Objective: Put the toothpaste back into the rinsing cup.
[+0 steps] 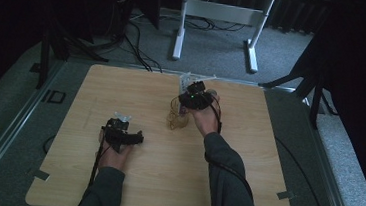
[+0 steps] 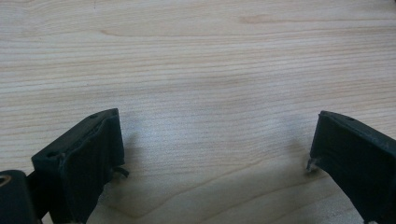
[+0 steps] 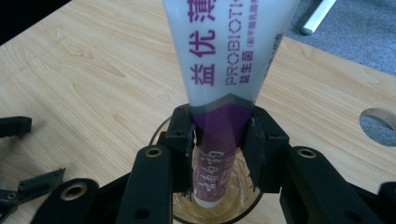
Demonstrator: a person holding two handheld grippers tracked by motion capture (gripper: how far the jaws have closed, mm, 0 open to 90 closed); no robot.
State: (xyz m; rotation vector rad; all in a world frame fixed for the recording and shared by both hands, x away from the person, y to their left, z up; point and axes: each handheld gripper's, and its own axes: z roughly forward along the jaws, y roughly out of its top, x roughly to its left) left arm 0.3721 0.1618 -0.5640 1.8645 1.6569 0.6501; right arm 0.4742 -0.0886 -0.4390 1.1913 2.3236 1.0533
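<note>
The right gripper (image 3: 218, 140) is seen closest, its 2 black jaws clamped on the purple lower part of a white toothpaste tube (image 3: 229, 60). The tube is held upright, its lower end inside a clear glass cup (image 3: 219, 212) standing on the wooden table (image 1: 128, 188). The left gripper (image 2: 215, 154) is held with jaws wide apart over bare wood, nothing between them.

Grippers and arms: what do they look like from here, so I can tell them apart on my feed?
Both are black two-jaw tools. The left gripper has ribbed black pads and a pale plate on top. The right gripper shows a small green light, brass-ringed holes on its arms and a black cable trailing along the forearm. Both sleeves are dark grey.
</note>
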